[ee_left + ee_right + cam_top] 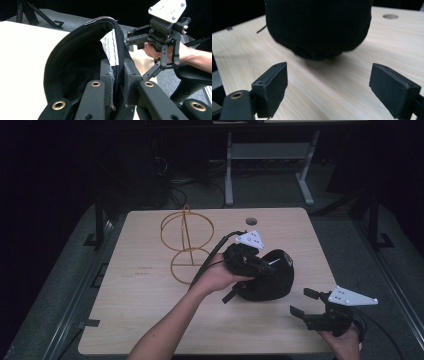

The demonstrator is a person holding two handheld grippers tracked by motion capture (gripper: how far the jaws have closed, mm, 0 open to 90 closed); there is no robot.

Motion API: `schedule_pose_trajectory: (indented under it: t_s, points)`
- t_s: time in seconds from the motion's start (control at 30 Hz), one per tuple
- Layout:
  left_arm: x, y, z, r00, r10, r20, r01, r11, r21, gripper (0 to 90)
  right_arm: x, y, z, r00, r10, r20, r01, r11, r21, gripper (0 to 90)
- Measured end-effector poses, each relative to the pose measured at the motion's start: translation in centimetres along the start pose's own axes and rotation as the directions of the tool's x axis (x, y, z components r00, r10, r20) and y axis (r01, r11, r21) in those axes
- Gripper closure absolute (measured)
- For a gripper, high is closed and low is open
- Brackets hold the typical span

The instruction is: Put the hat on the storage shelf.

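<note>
One black fabric cap (pixel 265 282) sits right of centre on the pale wooden table (pixel 145 290), its sweatband with the white label (pixel 110 47) pinched between the closed jaws of the left gripper (pixel 247 260); it looks light, soft and floppy (likely to sag from one hold), so the stitched rim seems the best place to grip; the right gripper (pixel 305 304), one of two, waits near right, jaws wide and empty; one golden wire stand (pixel 186 245) stands far left.
</note>
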State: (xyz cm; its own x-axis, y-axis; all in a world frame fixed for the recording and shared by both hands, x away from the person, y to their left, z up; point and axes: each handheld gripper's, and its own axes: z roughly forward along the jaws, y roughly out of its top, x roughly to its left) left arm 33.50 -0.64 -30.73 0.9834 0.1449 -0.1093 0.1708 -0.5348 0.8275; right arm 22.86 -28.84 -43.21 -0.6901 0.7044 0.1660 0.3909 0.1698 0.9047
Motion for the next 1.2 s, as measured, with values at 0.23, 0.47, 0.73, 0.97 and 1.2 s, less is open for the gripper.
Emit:
schedule_pose_trajectory:
  t_s: [0.23, 0.47, 0.73, 0.97, 1.2]
  points:
    - [-0.6, 1.1, 0.4, 0.9993, 0.015, 0.035, -0.015, 0.9998, -0.015, 80.7, 0.5, 0.7, 0.4, 0.9999, -0.010, -0.004, 0.010, 0.999, -0.046, 15.2]
    - [-1.8, 2.3, 1.1, 0.9956, 0.059, 0.073, -0.059, 0.9982, -0.003, 81.0, 0.7, 0.9, 0.4, 0.9999, -0.015, 0.009, 0.015, 0.996, -0.089, 23.0]
    - [-2.1, 2.8, 1.3, 0.9930, 0.080, 0.088, -0.079, 0.9968, -0.005, 81.0, 0.6, 0.8, -0.1, 0.9985, -0.043, -0.033, 0.039, 0.993, -0.112, 67.6]
    - [-1.7, 2.0, 0.8, 0.9959, 0.056, 0.071, -0.056, 0.9984, -0.003, 80.9, 1.0, 1.2, 0.0, 0.9945, -0.090, -0.053, 0.085, 0.993, -0.086, 83.5]
    - [-1.2, 0.8, -0.4, 0.9989, 0.029, 0.037, -0.029, 0.9995, 0.012, 76.3, 1.3, 1.8, -0.4, 0.9941, -0.093, -0.056, 0.088, 0.992, -0.086, 85.6]
